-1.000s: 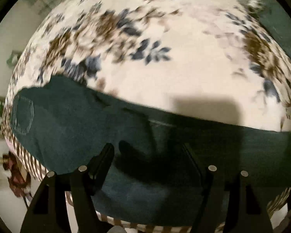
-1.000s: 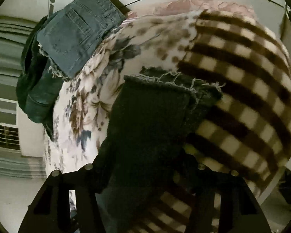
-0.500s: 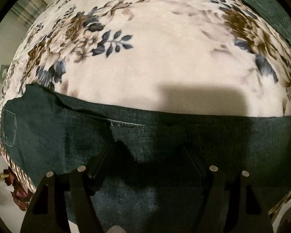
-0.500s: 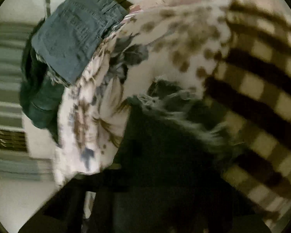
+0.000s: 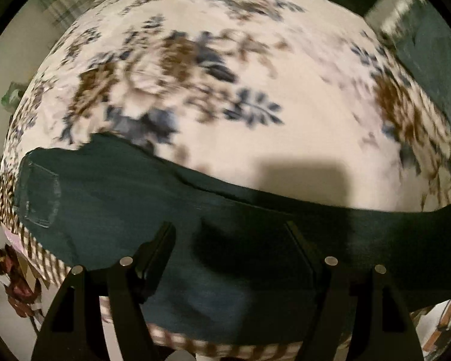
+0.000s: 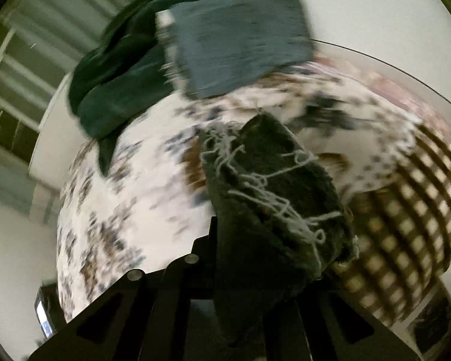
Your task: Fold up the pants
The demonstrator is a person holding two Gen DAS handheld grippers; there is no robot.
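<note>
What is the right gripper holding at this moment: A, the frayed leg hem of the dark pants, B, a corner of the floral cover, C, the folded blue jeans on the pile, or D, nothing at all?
A: in the right wrist view the frayed hem of the dark pants sits lifted between the jaws of the right gripper, above the floral cover.

I see open floral bedspread (image 5: pixel 300 96) beyond the dark pants (image 5: pixel 195 225); a pile of folded jeans (image 6: pixel 231 39) blocks the bed's far edge.
</note>
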